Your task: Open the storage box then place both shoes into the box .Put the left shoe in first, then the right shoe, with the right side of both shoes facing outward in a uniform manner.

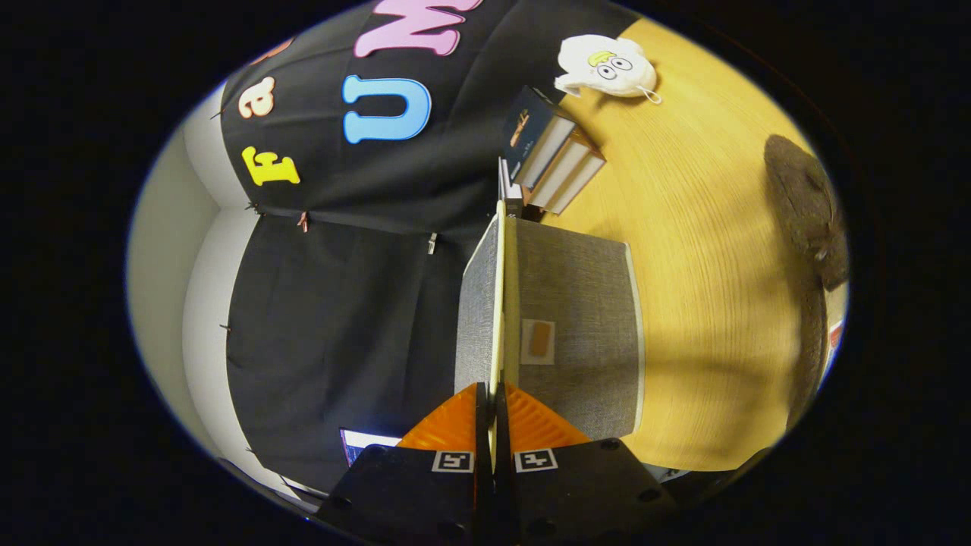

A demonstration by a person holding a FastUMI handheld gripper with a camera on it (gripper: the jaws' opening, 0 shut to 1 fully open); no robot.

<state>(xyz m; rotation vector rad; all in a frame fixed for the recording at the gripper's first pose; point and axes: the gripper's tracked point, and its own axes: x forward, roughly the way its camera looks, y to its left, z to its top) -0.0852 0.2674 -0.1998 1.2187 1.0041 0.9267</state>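
So the gripper [494, 402] is clamped on the thin edge of the storage box's lid [498, 303], both fingers pinching it, camera rolled sideways. The grey storage box [576, 318] sits on the wooden table [705, 250], near the edge along the black cloth wall, with a stack of books [554, 155] just beyond it. A white plush toy [607, 67] lies further on, something dark and fuzzy [808, 205] off by the far edge — shoe maybe, can't tell. My take: swing the lid in an arc about its hinge, don't yank, and let go only once it's fully open.
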